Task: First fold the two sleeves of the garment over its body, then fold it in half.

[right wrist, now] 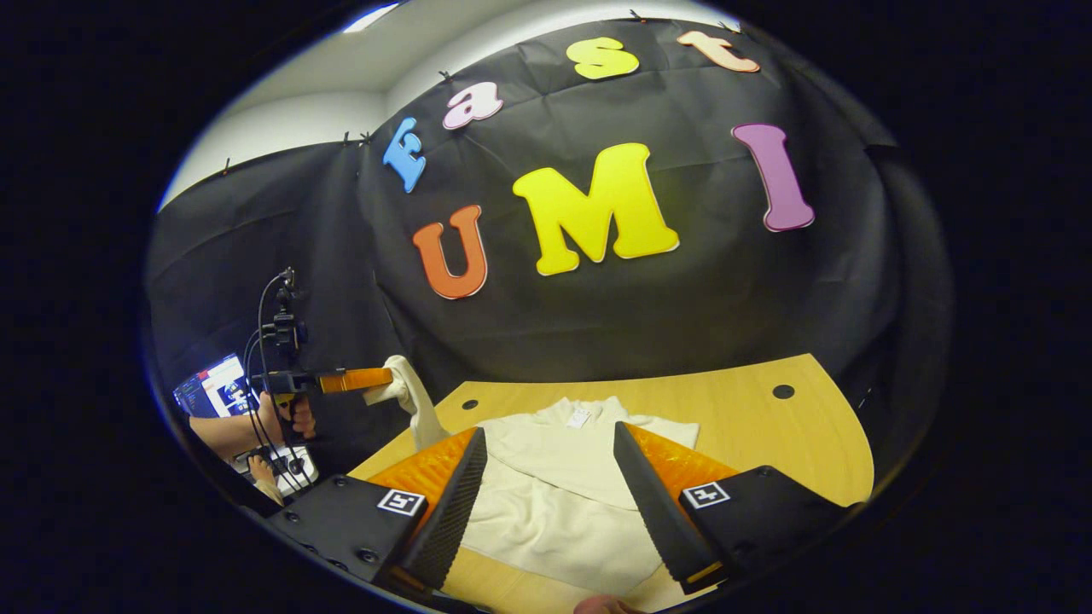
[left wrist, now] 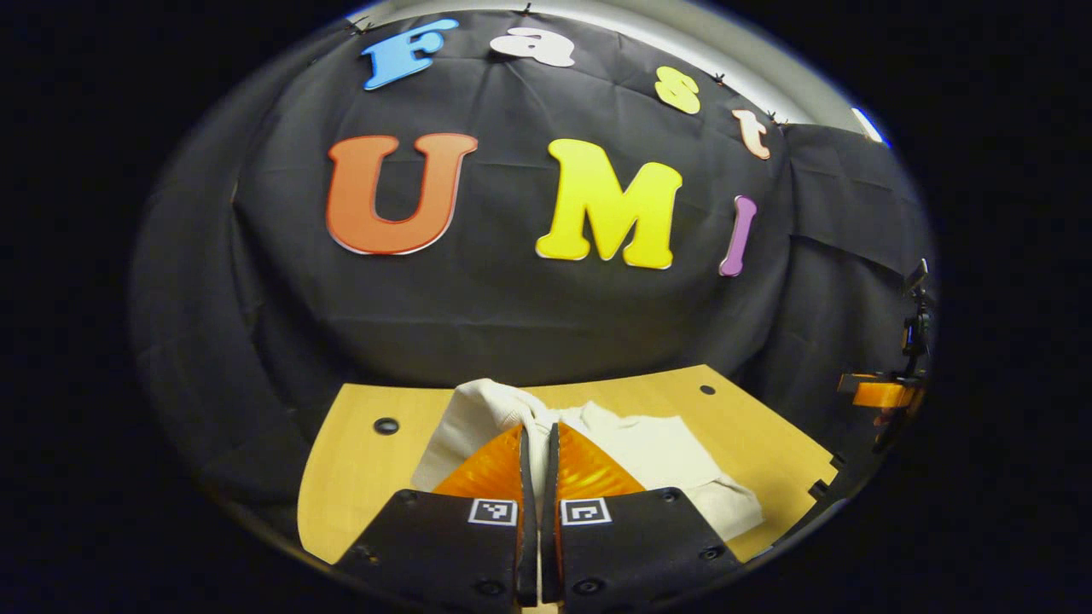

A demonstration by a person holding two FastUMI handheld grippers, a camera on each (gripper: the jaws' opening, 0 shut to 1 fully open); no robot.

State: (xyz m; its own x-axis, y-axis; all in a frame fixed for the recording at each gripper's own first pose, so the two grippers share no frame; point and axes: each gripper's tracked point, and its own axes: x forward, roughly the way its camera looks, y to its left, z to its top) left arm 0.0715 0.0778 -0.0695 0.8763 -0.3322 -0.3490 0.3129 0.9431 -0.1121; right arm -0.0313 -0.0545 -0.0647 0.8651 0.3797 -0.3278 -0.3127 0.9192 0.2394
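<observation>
Your left gripper [right wrist: 375, 378] is closed on the left sleeve [right wrist: 409, 394] of the cream garment [right wrist: 554, 486], holding it lifted above the table's [right wrist: 751, 401] left edge; in the left gripper view the cloth [left wrist: 490, 409] runs between the fingers and drapes down to the table. The garment lies flat in the middle of the table, collar toward the far wall, its right side seemingly already folded in. Carry the sleeve across toward the collar line, keeping it taut and low so it lands without bunching, then let go. Your right gripper [right wrist: 546, 477] hangs with jaws wide apart over the garment's near half, holding nothing; keep it clear of the landing spot.
</observation>
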